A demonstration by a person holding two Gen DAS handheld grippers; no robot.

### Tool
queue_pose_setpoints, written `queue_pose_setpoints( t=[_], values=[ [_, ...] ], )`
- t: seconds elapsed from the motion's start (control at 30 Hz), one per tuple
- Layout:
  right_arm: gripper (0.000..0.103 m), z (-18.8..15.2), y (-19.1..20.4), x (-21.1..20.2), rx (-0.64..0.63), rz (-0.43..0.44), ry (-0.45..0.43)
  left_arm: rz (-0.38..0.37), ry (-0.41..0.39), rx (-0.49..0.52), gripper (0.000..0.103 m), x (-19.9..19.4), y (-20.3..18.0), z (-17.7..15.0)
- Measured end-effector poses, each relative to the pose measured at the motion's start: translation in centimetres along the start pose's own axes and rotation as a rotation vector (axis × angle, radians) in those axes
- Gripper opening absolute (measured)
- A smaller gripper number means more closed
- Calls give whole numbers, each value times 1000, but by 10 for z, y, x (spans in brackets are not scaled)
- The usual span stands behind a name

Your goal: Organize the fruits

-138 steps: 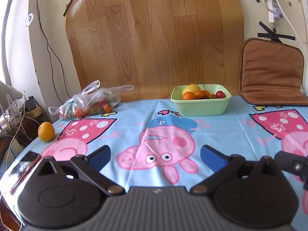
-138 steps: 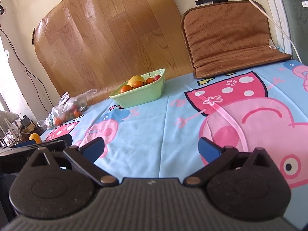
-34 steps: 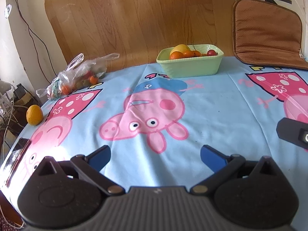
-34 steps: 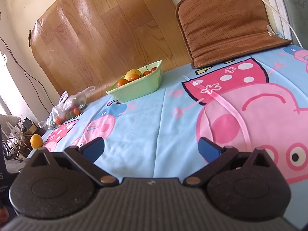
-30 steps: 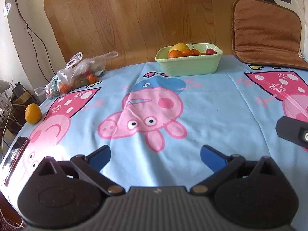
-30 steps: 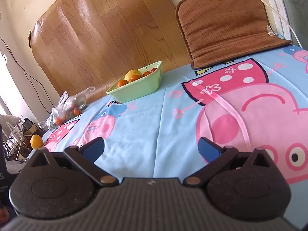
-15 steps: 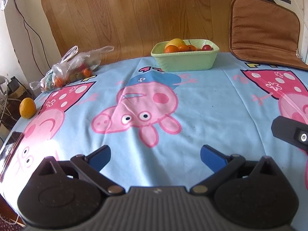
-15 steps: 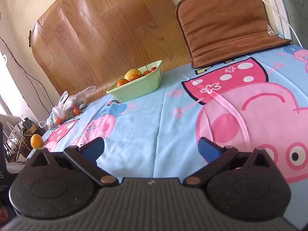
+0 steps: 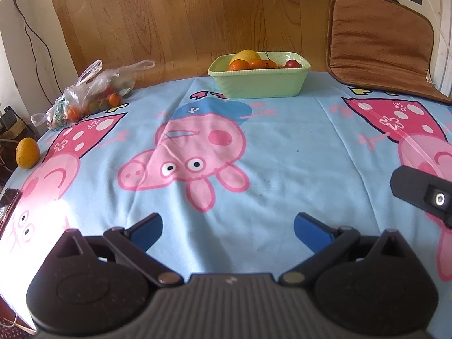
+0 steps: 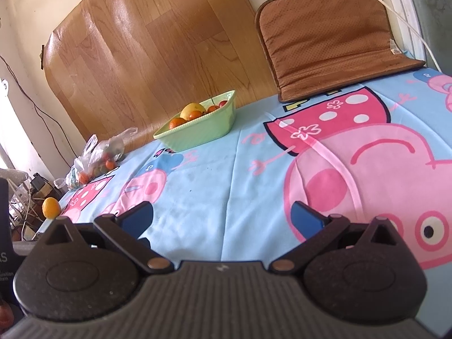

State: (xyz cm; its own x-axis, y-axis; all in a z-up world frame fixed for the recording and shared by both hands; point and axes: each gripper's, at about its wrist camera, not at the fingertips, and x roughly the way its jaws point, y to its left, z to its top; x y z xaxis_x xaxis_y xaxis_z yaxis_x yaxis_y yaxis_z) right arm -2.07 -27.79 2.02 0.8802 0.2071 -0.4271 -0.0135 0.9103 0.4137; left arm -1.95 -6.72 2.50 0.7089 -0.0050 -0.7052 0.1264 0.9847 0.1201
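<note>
A pale green bowl (image 9: 265, 84) (image 10: 197, 134) stands at the far side of the table, holding a yellow fruit (image 9: 245, 55), oranges and small red fruits. A clear plastic bag of fruits (image 9: 90, 96) (image 10: 97, 159) lies at the far left. A loose orange (image 9: 27, 152) (image 10: 51, 208) sits at the table's left edge. My left gripper (image 9: 227, 230) is open and empty above the near part of the cloth. My right gripper (image 10: 221, 217) is open and empty, low over the cloth; part of it shows in the left wrist view (image 9: 423, 195).
The table wears a blue cartoon-pig cloth (image 9: 268, 155). A brown cushion (image 9: 378, 42) leans against the wall at the back right. A wood-pattern sheet (image 9: 183, 19) covers the wall behind the bowl. A dark phone (image 9: 7, 206) lies at the left edge. Cables hang at the left.
My left gripper has risen and tipped down, with the view sliding a little to the right; the bowl and bag sit higher in its view. The right gripper has stayed still. Both remain open.
</note>
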Motion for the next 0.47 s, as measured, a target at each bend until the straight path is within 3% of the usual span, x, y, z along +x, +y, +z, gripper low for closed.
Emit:
queue_pose_setpoints(
  t=[0.27,0.47],
  values=[
    [103,0,5,3,-21,-5,6,-30,10,-16,103,3,4,1],
    [103,0,10,5,-45,-8,1,-62,-40,-19,103,-5,9,4]
  ],
)
